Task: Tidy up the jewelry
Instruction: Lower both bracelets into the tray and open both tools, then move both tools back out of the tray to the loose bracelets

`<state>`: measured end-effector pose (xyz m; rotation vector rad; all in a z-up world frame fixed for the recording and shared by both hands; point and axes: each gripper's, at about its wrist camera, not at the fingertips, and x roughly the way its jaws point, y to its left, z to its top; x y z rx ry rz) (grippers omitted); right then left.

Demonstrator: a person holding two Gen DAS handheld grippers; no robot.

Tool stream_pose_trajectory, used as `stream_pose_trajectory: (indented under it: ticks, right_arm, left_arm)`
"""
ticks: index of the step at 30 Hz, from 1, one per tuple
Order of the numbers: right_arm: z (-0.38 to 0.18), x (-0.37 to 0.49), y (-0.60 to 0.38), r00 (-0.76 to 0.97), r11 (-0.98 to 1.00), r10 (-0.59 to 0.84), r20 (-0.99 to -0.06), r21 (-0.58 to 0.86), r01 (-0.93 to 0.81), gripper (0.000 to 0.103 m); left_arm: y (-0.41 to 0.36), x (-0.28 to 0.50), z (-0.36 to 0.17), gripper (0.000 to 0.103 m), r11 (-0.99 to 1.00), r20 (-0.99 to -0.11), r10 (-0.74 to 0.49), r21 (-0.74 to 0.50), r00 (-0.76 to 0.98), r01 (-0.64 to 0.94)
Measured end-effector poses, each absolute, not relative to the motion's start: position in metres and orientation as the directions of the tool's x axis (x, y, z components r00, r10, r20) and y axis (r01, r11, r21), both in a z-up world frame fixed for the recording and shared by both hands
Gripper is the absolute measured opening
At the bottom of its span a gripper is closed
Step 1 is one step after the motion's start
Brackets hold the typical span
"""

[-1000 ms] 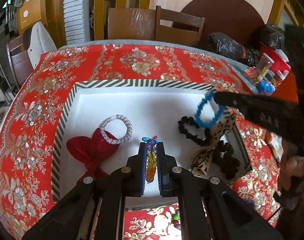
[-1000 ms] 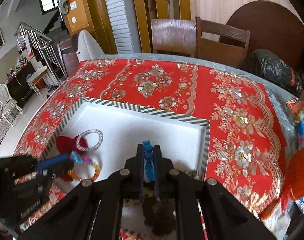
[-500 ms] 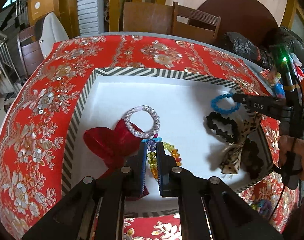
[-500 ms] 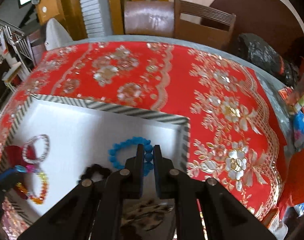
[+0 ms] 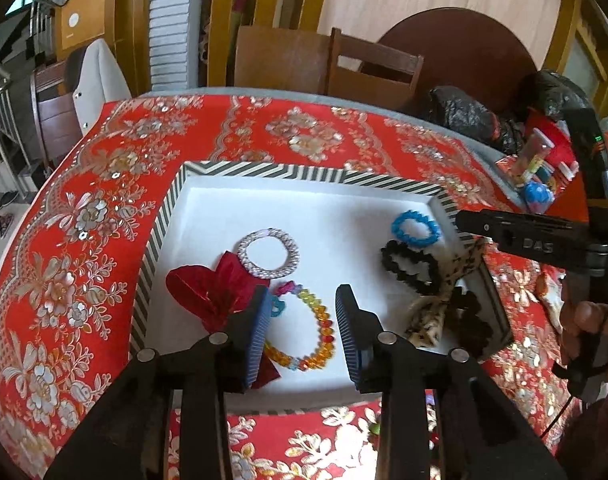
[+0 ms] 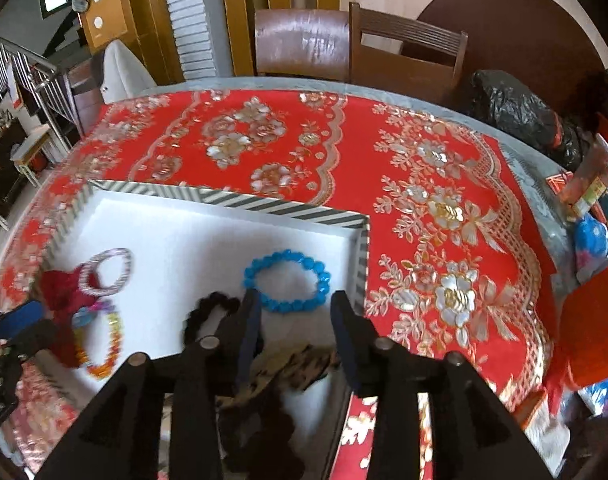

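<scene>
A white tray with a striped rim point(image 5: 264, 171) point(image 6: 264, 204) sits on the red tablecloth. My left gripper point(image 5: 304, 320) is open just above a multicoloured bead bracelet point(image 5: 322, 322) lying in the tray. My right gripper point(image 6: 294, 312) is open over a blue bead bracelet point(image 6: 287, 269) point(image 5: 416, 228) lying at the tray's right side. A silver bangle point(image 5: 268, 254) rests on a red cloth bow point(image 5: 208, 294). A black scrunchie point(image 5: 408, 266) and a leopard-print bow point(image 5: 436, 312) lie at the right.
The table has a red floral cloth point(image 6: 444, 208). Black bags point(image 6: 516, 112) and small packets point(image 5: 540, 168) sit at the table's far right edge. Wooden chairs point(image 6: 384, 48) stand behind the table.
Both grippers have opened. The multicoloured bracelet and the blue bracelet were let go and now lie in the tray. Both grippers have drawn back a little.
</scene>
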<state>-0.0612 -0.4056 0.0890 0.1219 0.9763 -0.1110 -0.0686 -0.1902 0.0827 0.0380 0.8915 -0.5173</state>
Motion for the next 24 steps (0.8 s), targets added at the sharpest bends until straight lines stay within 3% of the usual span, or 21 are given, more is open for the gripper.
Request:
stream_pose_trajectory:
  ticks: [2, 10, 24]
  right_arm:
    - [0.1, -0.073, -0.401, 0.581, 0.987, -0.01, -0.814, 0.086, 0.137, 0.052]
    - [0.123, -0.121, -0.38, 0.624, 0.992, 0.006, -0.781, 0.083, 0.094, 0.06]
    - [0.1, -0.164, -0.375, 0.603, 0.992, -0.042, -0.797, 0.039, 0.121, 0.06]
  left_arm:
    - [-0.192, -0.074, 0.085, 0.032, 0.877, -0.752, -0.409, -0.167, 0.517, 0.45]
    - [-0.189, -0.094, 0.093, 0.032, 0.881, -0.751, -0.402, -0.162, 0.524, 0.444]
    - [-0.181, -0.121, 0.099, 0.032, 0.906, -0.744, -0.337, -0.089, 0.577, 0.414]
